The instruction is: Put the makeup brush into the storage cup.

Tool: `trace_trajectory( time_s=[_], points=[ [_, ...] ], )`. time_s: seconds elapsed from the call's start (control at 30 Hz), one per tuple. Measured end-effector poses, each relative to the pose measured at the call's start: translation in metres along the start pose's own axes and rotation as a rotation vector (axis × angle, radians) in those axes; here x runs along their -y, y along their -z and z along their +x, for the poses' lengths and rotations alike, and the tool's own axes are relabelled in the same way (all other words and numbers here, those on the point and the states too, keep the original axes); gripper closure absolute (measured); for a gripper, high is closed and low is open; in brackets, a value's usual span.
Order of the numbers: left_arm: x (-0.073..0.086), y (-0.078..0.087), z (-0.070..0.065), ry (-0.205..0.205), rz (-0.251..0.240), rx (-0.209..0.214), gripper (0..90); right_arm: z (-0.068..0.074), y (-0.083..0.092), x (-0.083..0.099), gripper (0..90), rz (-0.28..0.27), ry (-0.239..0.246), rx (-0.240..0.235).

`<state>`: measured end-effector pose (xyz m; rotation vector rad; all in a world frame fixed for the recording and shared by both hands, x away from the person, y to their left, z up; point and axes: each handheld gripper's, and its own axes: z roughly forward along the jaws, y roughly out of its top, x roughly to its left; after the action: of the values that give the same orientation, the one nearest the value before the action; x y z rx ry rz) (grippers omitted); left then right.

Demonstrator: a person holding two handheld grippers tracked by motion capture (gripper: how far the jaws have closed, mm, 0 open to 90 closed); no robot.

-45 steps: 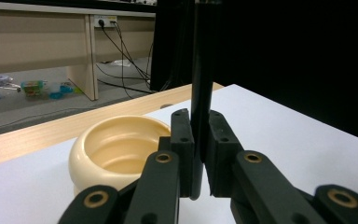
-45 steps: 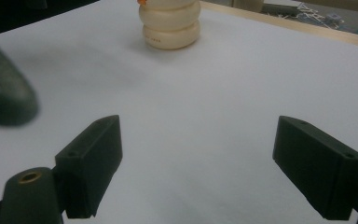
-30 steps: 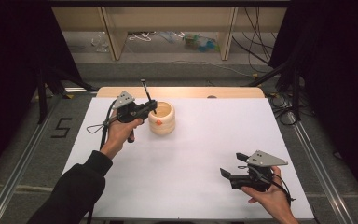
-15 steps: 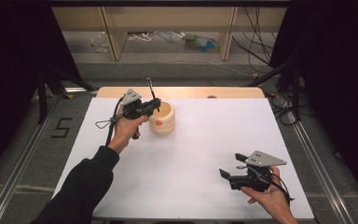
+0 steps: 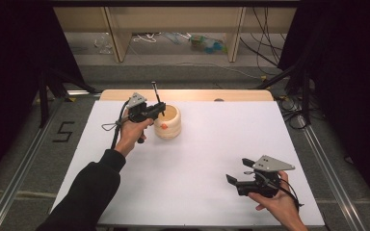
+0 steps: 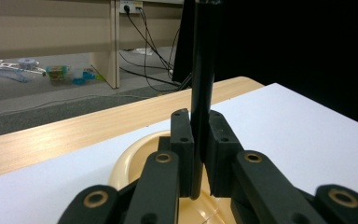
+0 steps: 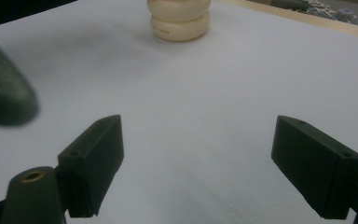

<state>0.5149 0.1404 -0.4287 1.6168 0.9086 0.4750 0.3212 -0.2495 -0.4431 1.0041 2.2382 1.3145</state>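
black stick (image 6: 201, 93) over bowl (image 5: 168, 123) — upright

Table (image 5: 192, 159): white sheet across a pale wooden top, wood edge bare along the far side.
Floor number (image 5: 63, 131): black "5" marked on grey floor, beside the table, outward of the left tongs.
Cables (image 5: 265, 33): black leads trailing over the floor, well beyond both tongs.
Shelf legs (image 5: 117, 33): light wood uprights, far side.
Clutter (image 5: 206, 42): small bluish-green items under the shelf.
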Motion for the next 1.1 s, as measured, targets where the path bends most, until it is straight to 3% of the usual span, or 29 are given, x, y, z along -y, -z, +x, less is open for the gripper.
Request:
trace_trajectory(
  time_s=[0.43, 1.0, 1.1],
  points=[
    [0.005, -0.005, 0.002, 0.005, 0.018, -0.001, 83.0, 0.001, 0.0, 0.0, 18.0, 0.001, 0.003, -0.001],
    [0.011, -0.011, 0.001, -0.007, 0.079, 0.0, 82.7, 0.001, -0.001, 0.0, 18.2, 0.003, 0.014, -0.003],
    [0.011, -0.011, 0.001, 0.004, 0.085, 0.006, 79.5, 0.002, -0.001, 0.0, 18.3, 0.002, 0.016, -0.003]
  ],
)
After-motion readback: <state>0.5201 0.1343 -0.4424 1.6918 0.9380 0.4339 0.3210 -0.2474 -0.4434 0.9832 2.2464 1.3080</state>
